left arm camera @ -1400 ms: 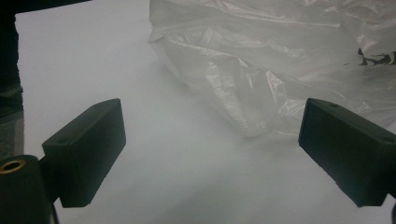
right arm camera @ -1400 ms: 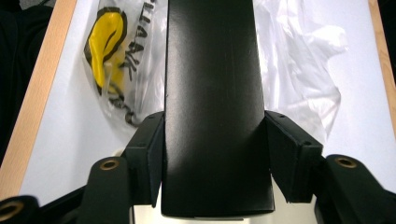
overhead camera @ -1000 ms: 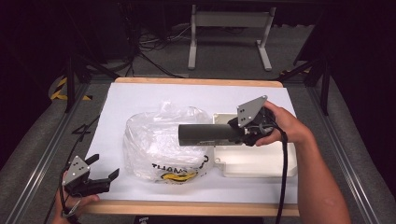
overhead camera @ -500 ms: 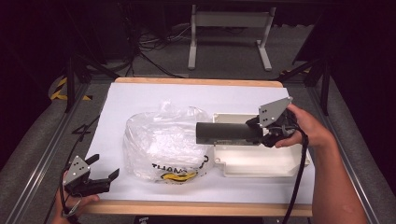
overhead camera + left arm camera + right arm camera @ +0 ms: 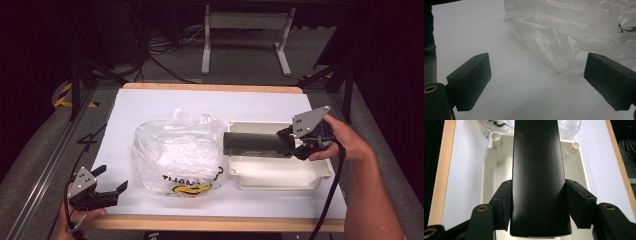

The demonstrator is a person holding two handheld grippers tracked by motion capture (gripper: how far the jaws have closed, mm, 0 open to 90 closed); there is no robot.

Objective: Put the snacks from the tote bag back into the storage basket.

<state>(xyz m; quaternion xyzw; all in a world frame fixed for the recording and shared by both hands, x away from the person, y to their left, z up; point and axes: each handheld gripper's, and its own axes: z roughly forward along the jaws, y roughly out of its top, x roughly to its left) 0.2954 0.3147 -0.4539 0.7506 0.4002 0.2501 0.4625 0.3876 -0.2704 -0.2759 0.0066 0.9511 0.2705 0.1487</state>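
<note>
A long black bar is held level over the cream plastic tray, and my right gripper is shut on its right end. In the right gripper view the bar runs away from me between both jaws, above the tray. A crumpled clear plastic bag with black and yellow print lies left of the tray. My left gripper rests open at the table's front left corner, its jaws apart and bare, with the bag ahead of it.
White paper covers the table, which has a wooden edge at the front. Dark floor, cables and a metal stand lie beyond the far edge.
My right gripper has carried the black bar to the right, out from over the bag to above the tray. The left gripper has stayed in place.
</note>
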